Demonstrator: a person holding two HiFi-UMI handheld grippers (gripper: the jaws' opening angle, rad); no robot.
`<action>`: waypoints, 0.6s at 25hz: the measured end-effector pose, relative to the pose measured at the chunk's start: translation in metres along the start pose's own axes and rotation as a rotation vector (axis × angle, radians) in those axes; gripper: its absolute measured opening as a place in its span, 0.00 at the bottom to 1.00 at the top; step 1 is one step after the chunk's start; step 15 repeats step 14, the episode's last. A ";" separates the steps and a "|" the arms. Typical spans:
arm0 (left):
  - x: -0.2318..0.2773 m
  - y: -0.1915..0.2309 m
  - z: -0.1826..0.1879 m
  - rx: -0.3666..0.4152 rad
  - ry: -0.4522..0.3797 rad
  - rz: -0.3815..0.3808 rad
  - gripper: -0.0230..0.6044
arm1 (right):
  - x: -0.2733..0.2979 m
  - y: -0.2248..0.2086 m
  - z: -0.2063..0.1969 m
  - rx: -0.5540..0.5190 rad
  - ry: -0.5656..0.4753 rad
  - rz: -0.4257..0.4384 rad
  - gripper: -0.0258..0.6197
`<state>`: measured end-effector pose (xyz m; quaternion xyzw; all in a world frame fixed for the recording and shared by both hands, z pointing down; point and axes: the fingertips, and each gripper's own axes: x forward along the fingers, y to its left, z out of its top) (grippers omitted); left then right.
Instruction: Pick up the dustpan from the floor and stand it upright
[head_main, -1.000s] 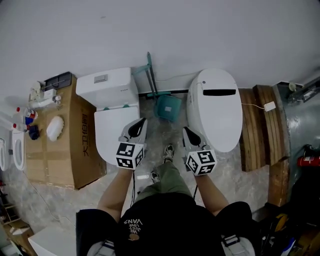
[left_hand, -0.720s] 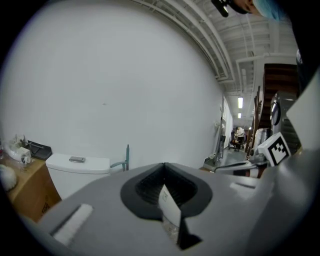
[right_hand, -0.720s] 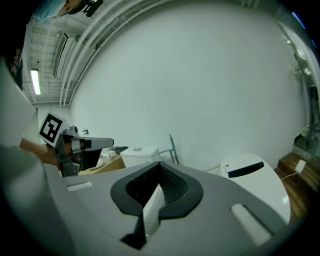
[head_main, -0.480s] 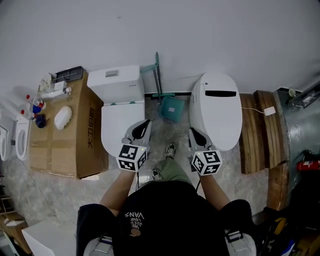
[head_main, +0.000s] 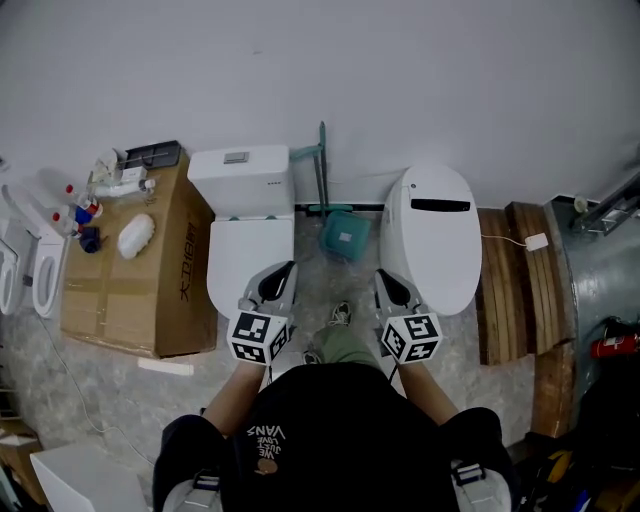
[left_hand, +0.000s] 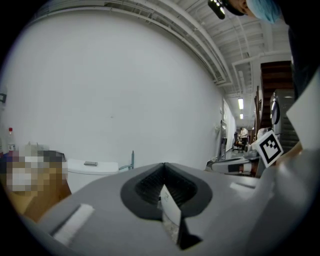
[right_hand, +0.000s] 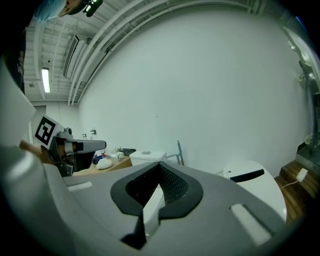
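Now left hand-held gripper (head_main: 281, 270) and right hand-held gripper (head_main: 381, 278), both closed tight and empty, have pulled back from the dustpan (head_main: 342, 236), standing just right of the tank toilet (head_main: 248, 240); task looks done

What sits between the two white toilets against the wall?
In the head view, the teal long-handled dustpan sits between the square-tanked white toilet and the rounded white toilet.

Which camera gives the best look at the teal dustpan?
The head view: it shows the whole dustpan, pan and handle, between the left toilet and right toilet. The left gripper view catches only the handle's top; so does the right gripper view.
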<state>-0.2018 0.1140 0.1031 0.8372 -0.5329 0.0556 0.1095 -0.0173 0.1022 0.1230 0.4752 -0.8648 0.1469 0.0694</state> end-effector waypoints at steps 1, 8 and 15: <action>-0.003 0.000 0.000 0.001 -0.002 0.004 0.12 | 0.000 0.002 0.001 -0.003 -0.002 0.004 0.04; -0.024 0.003 -0.004 -0.011 -0.015 0.029 0.12 | -0.004 0.014 0.001 -0.020 -0.004 0.028 0.04; -0.029 0.006 -0.005 -0.018 -0.025 0.038 0.12 | -0.002 0.017 0.003 -0.031 -0.005 0.036 0.04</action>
